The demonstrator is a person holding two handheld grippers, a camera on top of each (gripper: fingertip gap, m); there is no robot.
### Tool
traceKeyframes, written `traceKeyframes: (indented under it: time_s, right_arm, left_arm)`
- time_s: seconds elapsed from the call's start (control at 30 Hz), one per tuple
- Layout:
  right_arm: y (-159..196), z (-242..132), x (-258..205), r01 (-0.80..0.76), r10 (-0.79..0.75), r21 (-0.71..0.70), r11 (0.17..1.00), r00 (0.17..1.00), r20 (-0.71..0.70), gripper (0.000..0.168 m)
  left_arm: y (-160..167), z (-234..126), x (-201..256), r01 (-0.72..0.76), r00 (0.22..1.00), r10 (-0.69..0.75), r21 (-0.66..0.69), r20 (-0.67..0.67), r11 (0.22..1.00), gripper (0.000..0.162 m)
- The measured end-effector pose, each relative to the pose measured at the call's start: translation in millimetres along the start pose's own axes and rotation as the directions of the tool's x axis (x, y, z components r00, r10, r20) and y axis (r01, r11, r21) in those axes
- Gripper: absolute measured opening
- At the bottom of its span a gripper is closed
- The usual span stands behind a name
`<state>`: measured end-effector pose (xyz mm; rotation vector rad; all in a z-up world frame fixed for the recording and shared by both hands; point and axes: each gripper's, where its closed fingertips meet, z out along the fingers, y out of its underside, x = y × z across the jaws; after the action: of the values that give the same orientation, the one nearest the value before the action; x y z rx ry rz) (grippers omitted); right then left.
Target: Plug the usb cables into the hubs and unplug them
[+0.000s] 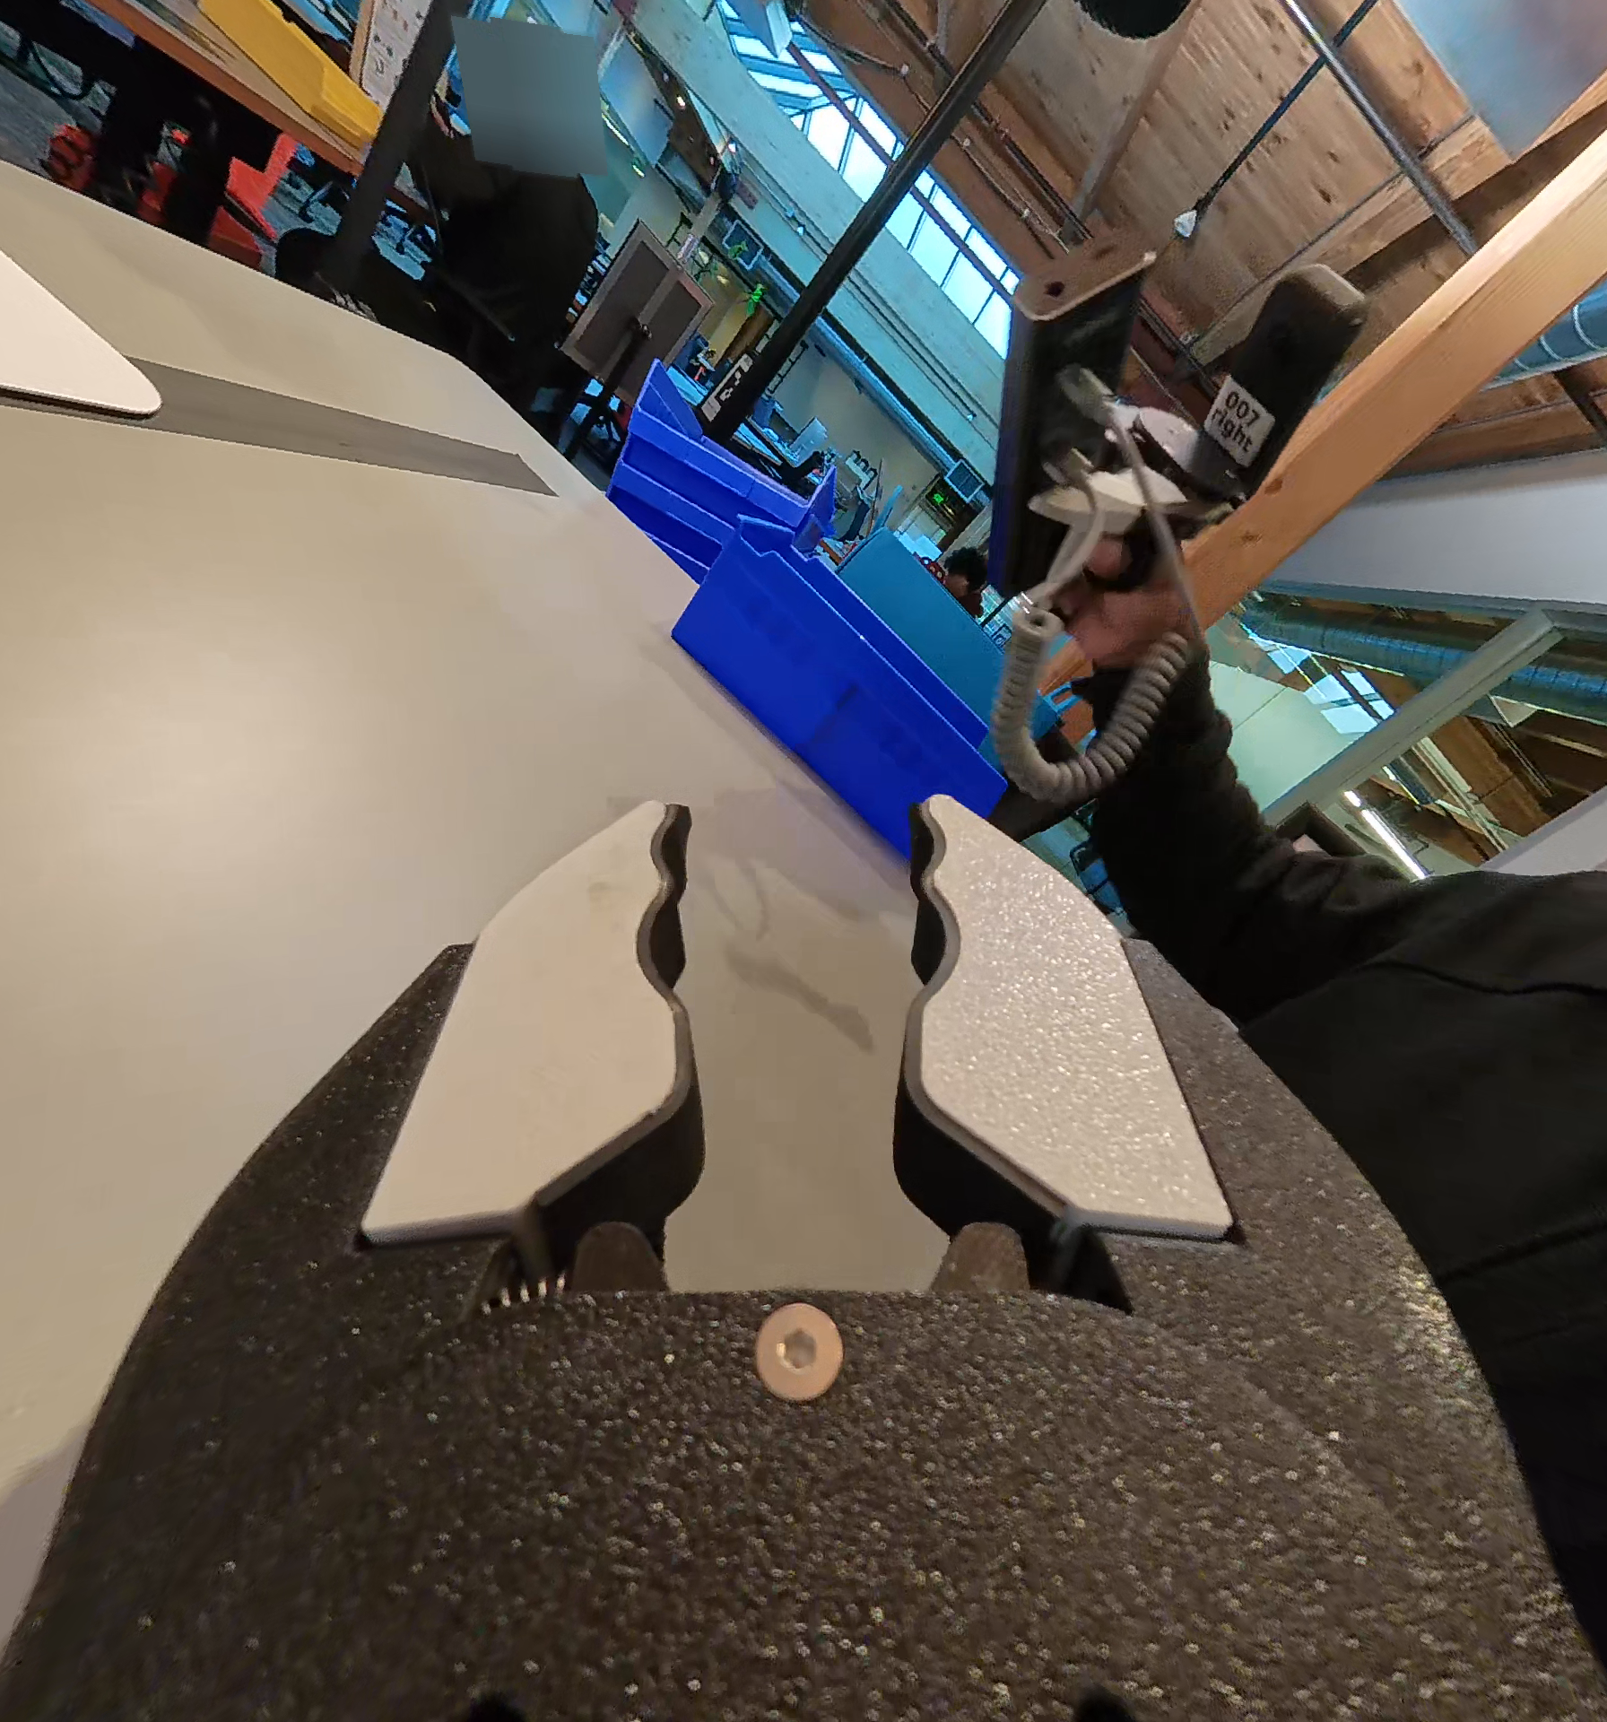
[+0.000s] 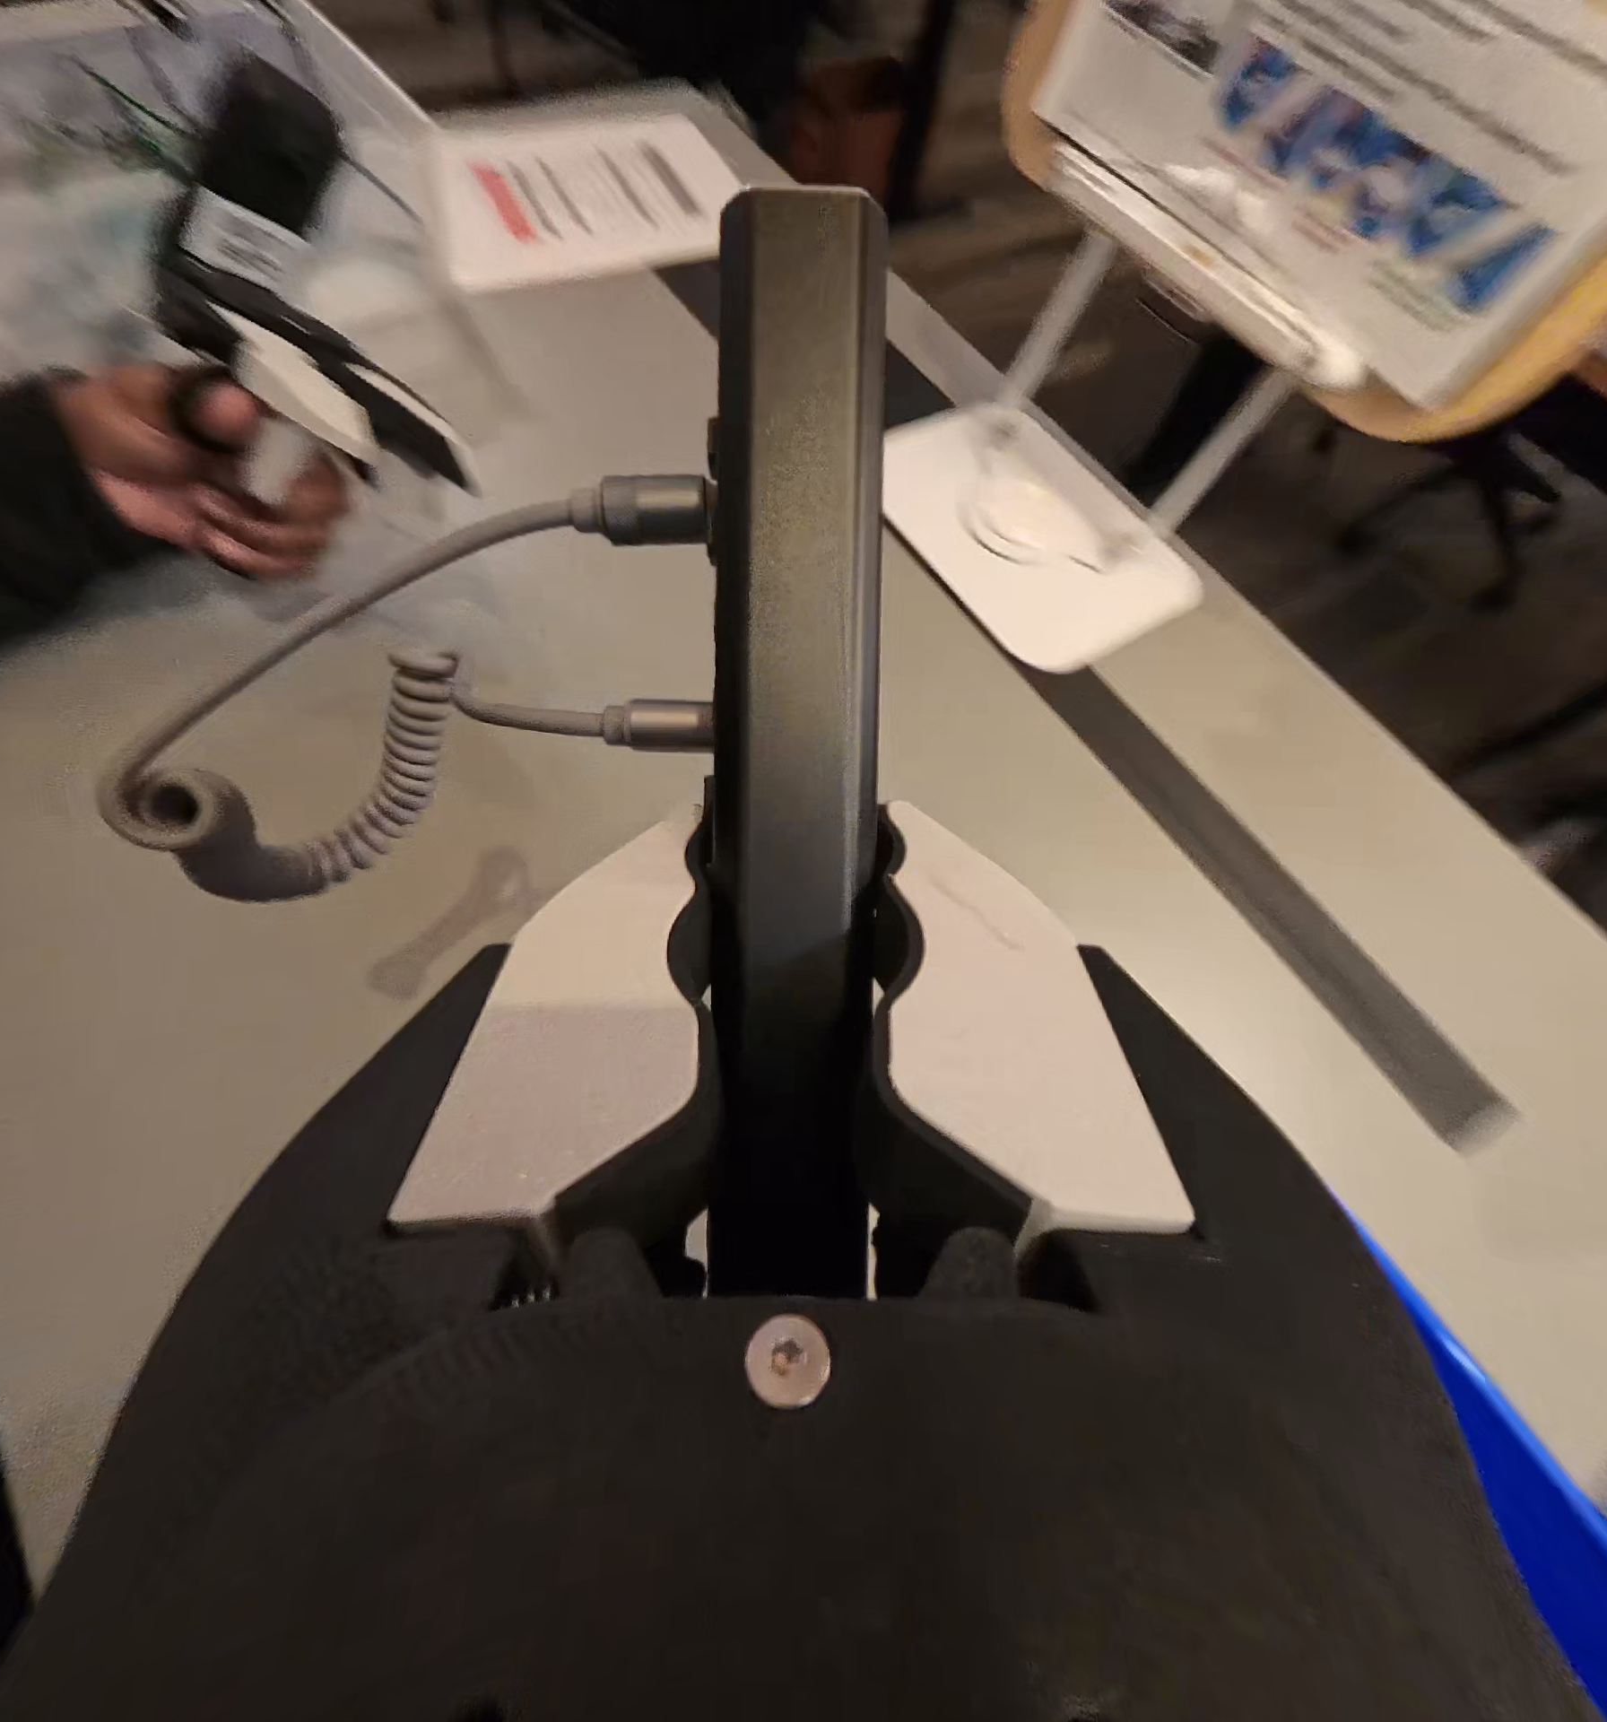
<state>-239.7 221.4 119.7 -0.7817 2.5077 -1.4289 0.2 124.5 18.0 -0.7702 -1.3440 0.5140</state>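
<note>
Right gripper (image 2: pixel 795 839) clamped, fingers pointing forward; left gripper (image 1: pixel 800 820) with jaws parted (empty), held low in a hand (image 2: pixel 213 466).

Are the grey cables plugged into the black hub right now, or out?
Plugged in. In the right wrist view two grey connectors sit seated in the side of the black hub, which the right gripper clamps.
</note>
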Motion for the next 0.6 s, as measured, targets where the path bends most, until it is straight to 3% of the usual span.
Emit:
traceKeyframes:
  time_s: [0.2,0.37,0.47,0.6]
  right_arm:
    - [62.4,-105.0,122.0,0.03,-0.071,-0.178,0.983,0.972,-0.223,0.029]
    - [98.3,-179.6,211.8,-0.034,-0.081,-0.221,0.975,0.869,-0.489,0.029]
    - [115.2,-182.0,224.0,-0.043,-0.092,-0.239,0.97,0.846,-0.525,0.029]
    - [154.3,-146.6,211.6,0.051,-0.254,-0.412,0.91,0.853,-0.455,0.03]
  left_arm:
    - [4.3,5.2,0.7,-0.01,1.0,0.01,-0.009,0.004,1.0,0.045]
    - [10.3,8.2,-8.9,-0.018,0.999,0.019,-0.017,0.037,1.0,0.043]
    - [12.9,9.6,-13.6,-0.011,0.999,0.011,-0.015,0.046,1.0,0.043]
    - [18.1,10.6,-19.6,-0.013,0.998,0.015,-0.026,0.063,1.0,0.042]
